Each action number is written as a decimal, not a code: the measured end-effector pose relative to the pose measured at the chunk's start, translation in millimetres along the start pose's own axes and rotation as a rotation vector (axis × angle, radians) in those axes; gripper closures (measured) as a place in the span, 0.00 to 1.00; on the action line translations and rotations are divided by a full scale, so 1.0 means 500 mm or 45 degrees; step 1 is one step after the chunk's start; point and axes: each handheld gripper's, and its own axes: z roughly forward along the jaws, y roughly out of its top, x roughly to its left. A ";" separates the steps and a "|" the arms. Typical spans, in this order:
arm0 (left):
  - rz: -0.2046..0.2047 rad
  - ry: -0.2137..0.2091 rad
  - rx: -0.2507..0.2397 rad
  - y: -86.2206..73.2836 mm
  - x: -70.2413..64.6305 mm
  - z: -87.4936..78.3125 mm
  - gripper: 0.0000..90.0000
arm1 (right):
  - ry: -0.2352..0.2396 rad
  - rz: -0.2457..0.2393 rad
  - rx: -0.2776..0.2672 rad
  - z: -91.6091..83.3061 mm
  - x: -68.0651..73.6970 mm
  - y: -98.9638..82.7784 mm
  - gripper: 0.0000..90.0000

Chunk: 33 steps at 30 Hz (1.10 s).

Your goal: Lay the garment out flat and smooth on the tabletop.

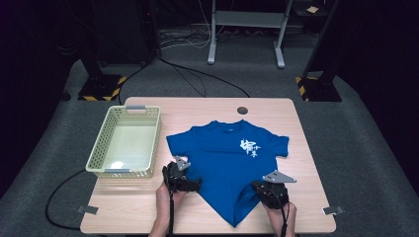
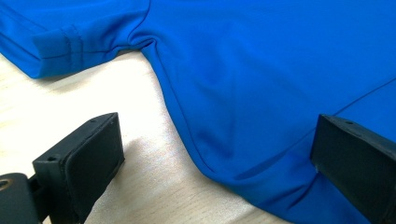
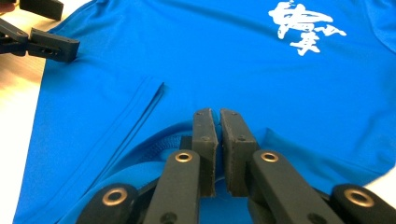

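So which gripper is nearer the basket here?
Left. The left gripper sits just below-right of the basket, at the shirt's edge; the right gripper is across the shirt.

A blue T-shirt (image 1: 225,160) with a white print at its chest lies front-up on the table's middle, collar toward twelve o'clock, its hem corner at five o'clock folded up over the body.

A fixed high view looks forward and down on the whole tabletop (image 1: 306,148), while both gripper views sit close over the same blue shirt (image 1: 227,163).
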 end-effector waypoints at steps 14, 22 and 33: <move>0.000 0.000 0.000 0.000 0.000 0.000 0.02 | -0.042 0.008 -0.001 -0.035 -0.009 -0.019 0.95; 0.000 0.000 0.000 0.000 0.000 0.000 0.02 | -0.052 0.018 -0.015 -0.051 -0.015 -0.028 0.95; 0.000 0.001 0.000 0.000 0.000 0.000 0.02 | -0.073 0.041 -0.018 -0.078 -0.028 -0.047 0.95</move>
